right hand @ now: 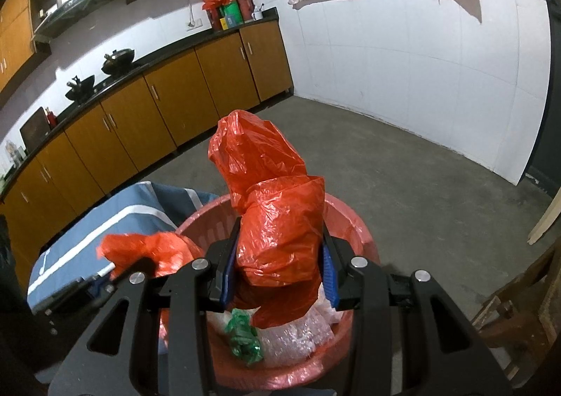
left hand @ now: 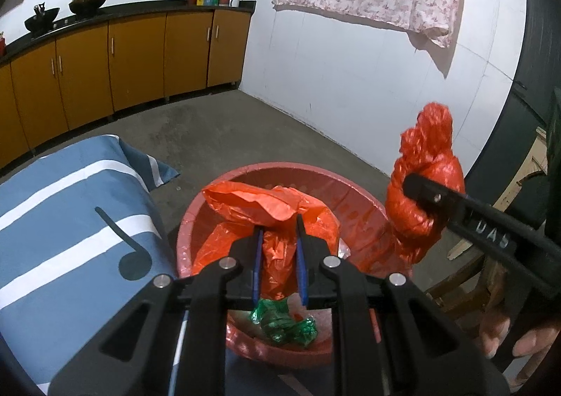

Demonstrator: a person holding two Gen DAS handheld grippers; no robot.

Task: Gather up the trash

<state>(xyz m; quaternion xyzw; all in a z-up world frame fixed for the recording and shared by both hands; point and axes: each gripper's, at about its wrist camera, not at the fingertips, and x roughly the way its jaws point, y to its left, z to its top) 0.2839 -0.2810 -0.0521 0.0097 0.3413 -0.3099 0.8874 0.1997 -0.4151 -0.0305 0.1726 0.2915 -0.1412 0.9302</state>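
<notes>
Jaws, left: left gripper [left hand: 279, 255] is closed on a twisted neck of the orange bag [left hand: 270, 210], low inside the red basket [left hand: 354, 185].
Jaws, right: right gripper [right hand: 278, 266] pinches the other bunched part of the orange bag [right hand: 277, 206], held higher, above the basket rim.
Trash: green wrapper [right hand: 243, 333] and white crumpled plastic [right hand: 291, 336] lie in the bag's bottom.
Step in hand: probably gathering the two bag parts to close or lift the liner.
Advice: raise both grips together and evenly; thin film can tear or slip if one side pulls alone.
Left view only: blue striped cloth [left hand: 70, 220] beside the basket, and the person's fingers [left hand: 508, 336].
Right view only: white plastic under the bag, wooden chair [right hand: 519, 308] at the right.
</notes>
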